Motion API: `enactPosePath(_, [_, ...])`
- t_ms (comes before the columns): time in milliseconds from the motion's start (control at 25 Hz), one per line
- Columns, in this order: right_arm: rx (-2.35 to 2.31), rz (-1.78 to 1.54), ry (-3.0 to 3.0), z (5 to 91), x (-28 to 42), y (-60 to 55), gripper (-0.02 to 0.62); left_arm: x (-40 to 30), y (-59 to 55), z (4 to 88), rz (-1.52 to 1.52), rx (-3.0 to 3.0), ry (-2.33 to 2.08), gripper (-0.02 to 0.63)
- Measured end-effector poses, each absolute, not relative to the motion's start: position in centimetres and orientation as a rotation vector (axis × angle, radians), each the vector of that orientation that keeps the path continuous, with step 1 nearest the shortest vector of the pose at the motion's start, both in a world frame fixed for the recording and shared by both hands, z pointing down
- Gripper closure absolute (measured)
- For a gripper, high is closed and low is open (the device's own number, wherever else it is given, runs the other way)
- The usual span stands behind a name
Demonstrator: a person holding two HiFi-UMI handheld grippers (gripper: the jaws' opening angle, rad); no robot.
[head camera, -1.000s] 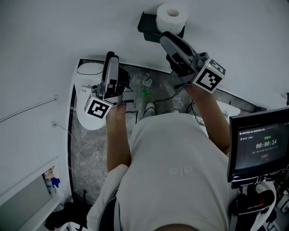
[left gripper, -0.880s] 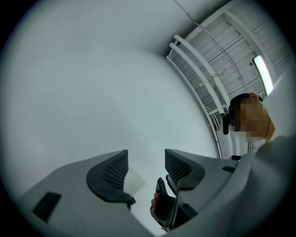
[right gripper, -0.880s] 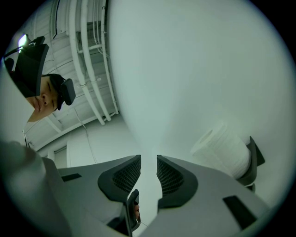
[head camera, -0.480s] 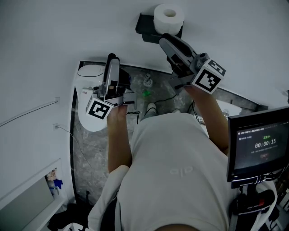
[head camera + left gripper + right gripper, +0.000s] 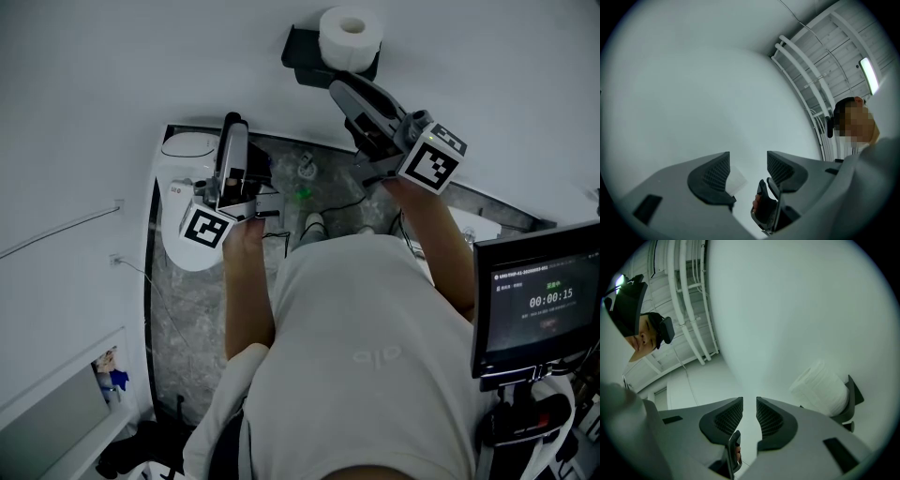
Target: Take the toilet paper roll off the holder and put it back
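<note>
A white toilet paper roll [image 5: 350,36] sits on a black wall holder [image 5: 302,56] at the top of the head view. My right gripper [image 5: 339,86] points up at it from just below and is not touching it. In the right gripper view the roll [image 5: 820,387] and holder [image 5: 853,397] lie to the right of the jaws [image 5: 750,404], which stand a narrow gap apart with nothing between them. My left gripper [image 5: 232,122] is held lower left, above the toilet. It [image 5: 748,161] is open, empty and faces the bare white wall.
A white toilet [image 5: 183,202] stands at the left on a grey marble floor [image 5: 187,319], with small items [image 5: 300,194] by the person's feet. A monitor [image 5: 534,300] showing a timer is at the right. White pipes [image 5: 806,79] run overhead.
The head view has shifted slightly. Both grippers stay in nearly the same places, the right one still just under the roll.
</note>
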State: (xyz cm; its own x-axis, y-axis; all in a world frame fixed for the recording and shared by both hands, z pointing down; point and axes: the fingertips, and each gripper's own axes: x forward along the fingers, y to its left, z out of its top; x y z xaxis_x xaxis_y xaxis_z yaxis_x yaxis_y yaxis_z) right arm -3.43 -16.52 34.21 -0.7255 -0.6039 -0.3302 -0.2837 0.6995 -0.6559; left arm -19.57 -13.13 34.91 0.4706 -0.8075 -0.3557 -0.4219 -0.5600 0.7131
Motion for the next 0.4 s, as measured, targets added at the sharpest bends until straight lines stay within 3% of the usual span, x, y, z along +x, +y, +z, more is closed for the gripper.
enactPosePath(400, [-0.683, -0.797, 2.379, 34.5, -3.25, -16.44, 0.5, -19.31, -13.26, 35.02, -0.944, 2.17, -1.005, 0.367])
